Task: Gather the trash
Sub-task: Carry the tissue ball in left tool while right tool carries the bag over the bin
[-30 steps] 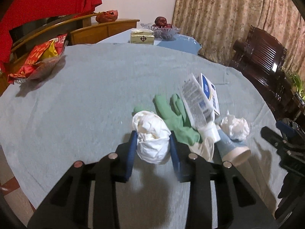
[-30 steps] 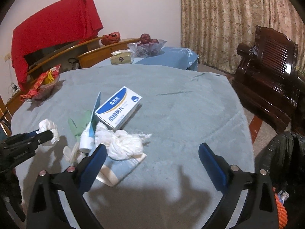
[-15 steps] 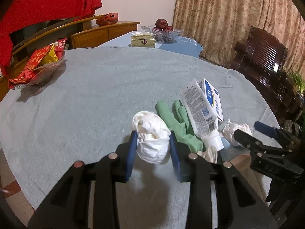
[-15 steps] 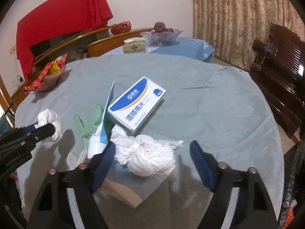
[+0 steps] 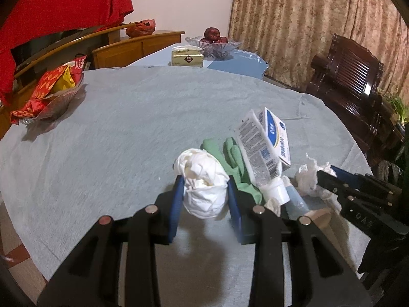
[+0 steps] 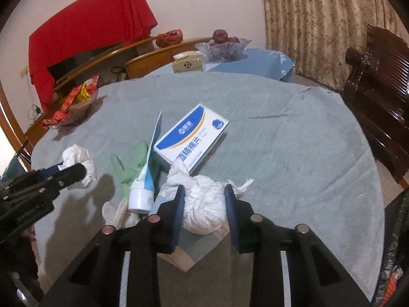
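Note:
My left gripper (image 5: 205,194) is shut on a crumpled white tissue ball (image 5: 202,176), held just above the grey tablecloth (image 5: 122,128). In the right wrist view that left gripper (image 6: 76,170) and its tissue ball (image 6: 79,156) sit at the left. My right gripper (image 6: 204,199) is closing its jaws. Both blue pads touch a second white tissue wad (image 6: 204,207), which lies on a flat grey-blue packet (image 6: 202,245). Beside it lie a green glove (image 6: 133,158), a white and blue tube (image 6: 144,181) and a blue and white box (image 6: 191,135).
At the table's far left is a glass bowl of red snack packets (image 5: 51,92). A tissue box (image 5: 188,57) and a fruit bowl (image 5: 213,42) stand on a blue-covered table behind. A dark wooden chair (image 5: 352,76) is at the right. A black bag (image 6: 398,230) hangs off the table's right edge.
My right gripper moved in over the tissue wad and narrowed from wide open until its pads meet the wad. The left gripper kept still, holding its tissue ball.

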Demonstrator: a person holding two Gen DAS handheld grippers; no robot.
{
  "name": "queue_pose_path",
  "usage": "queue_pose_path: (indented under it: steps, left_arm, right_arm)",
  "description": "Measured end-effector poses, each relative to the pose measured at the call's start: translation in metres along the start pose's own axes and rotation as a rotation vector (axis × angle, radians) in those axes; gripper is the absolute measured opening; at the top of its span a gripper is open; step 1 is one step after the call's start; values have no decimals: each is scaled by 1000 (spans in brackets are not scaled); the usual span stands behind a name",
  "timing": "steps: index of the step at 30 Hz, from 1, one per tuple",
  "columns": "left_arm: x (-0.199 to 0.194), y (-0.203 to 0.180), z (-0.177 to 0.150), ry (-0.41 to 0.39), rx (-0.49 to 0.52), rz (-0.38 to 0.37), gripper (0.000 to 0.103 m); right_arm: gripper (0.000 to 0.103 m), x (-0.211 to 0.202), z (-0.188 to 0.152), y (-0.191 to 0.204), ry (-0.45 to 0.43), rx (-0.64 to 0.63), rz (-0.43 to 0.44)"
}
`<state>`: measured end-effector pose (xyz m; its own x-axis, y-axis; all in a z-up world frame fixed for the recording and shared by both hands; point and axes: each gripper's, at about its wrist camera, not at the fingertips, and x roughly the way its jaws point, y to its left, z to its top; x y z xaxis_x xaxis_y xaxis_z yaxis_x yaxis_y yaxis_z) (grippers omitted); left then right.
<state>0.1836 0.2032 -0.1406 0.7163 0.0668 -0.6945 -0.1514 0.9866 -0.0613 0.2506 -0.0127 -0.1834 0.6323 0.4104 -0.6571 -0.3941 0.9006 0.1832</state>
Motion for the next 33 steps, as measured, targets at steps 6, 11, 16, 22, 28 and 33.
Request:
queue_pose_path:
  steps: [6, 11, 16, 22, 28, 33]
  left_arm:
    - [-7, -13, 5, -9, 16, -17, 32]
    - [-14, -25, 7, -14, 28, -31, 32]
    - [-22, -39, 9, -17, 44, -50, 32]
    - [-32, -61, 13, -23, 68, -83, 32]
    - [-43, -85, 15, -37, 89, -118, 32]
    - [-53, -109, 16, -43, 116, -142, 32]
  right_arm:
    - [31, -16, 3, -7, -16, 16, -11]
    - [29, -29, 5, -12, -18, 32, -21]
    - [29, -47, 8, -16, -36, 37, -34]
    - [29, -74, 9, -27, -67, 50, -56]
    - [29, -104, 10, -42, -98, 59, -80]
    - [29, -128, 8, -53, -118, 59, -106]
